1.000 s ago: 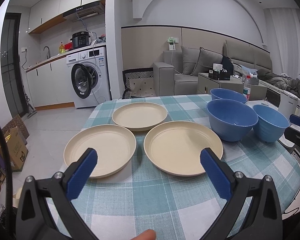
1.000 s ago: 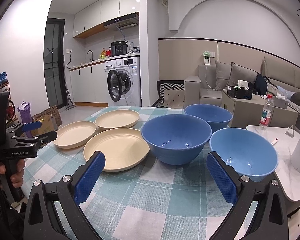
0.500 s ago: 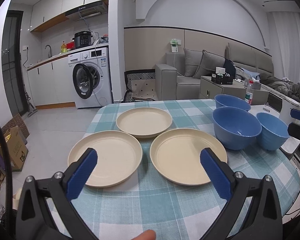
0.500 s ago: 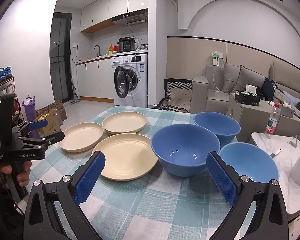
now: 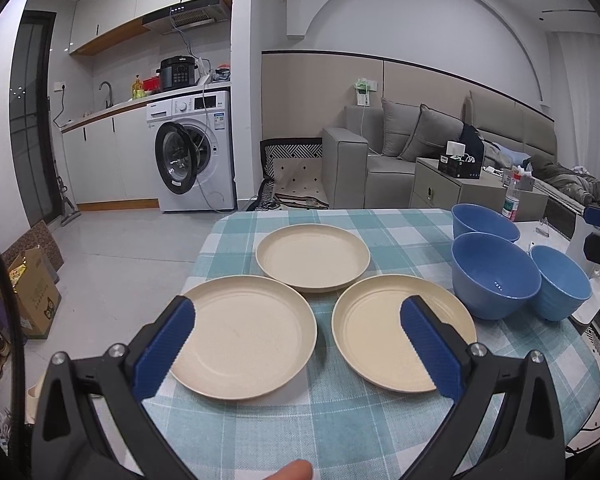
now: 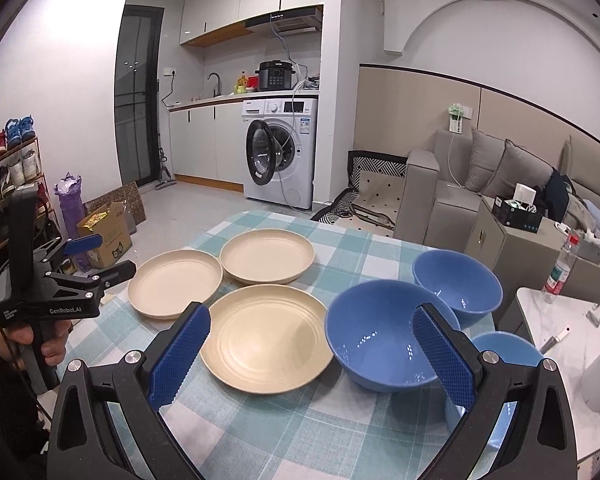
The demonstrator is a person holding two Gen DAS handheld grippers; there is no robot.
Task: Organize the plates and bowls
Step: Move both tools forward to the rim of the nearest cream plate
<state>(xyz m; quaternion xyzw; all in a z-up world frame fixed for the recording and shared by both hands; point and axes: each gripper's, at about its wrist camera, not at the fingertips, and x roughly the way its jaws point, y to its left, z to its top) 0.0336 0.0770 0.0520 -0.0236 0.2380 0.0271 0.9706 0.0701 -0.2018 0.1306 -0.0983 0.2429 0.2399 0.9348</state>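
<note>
- Three cream plates lie in a triangle on the checked tablecloth (image 5: 340,432) in the left wrist view: the near-left plate (image 5: 242,338), the near-right plate (image 5: 384,332) and the far plate (image 5: 313,258), whose near rim sits just beside the other two.
- The left gripper (image 5: 296,336) hangs above the near edge of the table, its blue pads spread wide with nothing between them; one pad shows over each near plate.
- To the right stand three blue bowls, upright and close together: the middle bowl (image 5: 494,274), the far bowl (image 5: 484,222) and the right bowl (image 5: 562,282).
- A fingertip (image 5: 294,471) shows at the bottom edge.
- In the right wrist view the right gripper (image 6: 312,354) is likewise spread wide and holds nothing, above the table's near side.
- Between its pads lie the near plate (image 6: 266,332) and the big bowl (image 6: 384,344); another bowl (image 6: 458,282) stands behind, and a third (image 6: 504,346) is partly hidden behind the right pad.
- At the left edge a hand (image 6: 36,344) grips the handle of the other gripper, just beside the left plate (image 6: 174,282); a further plate (image 6: 266,255) lies beyond.
</note>
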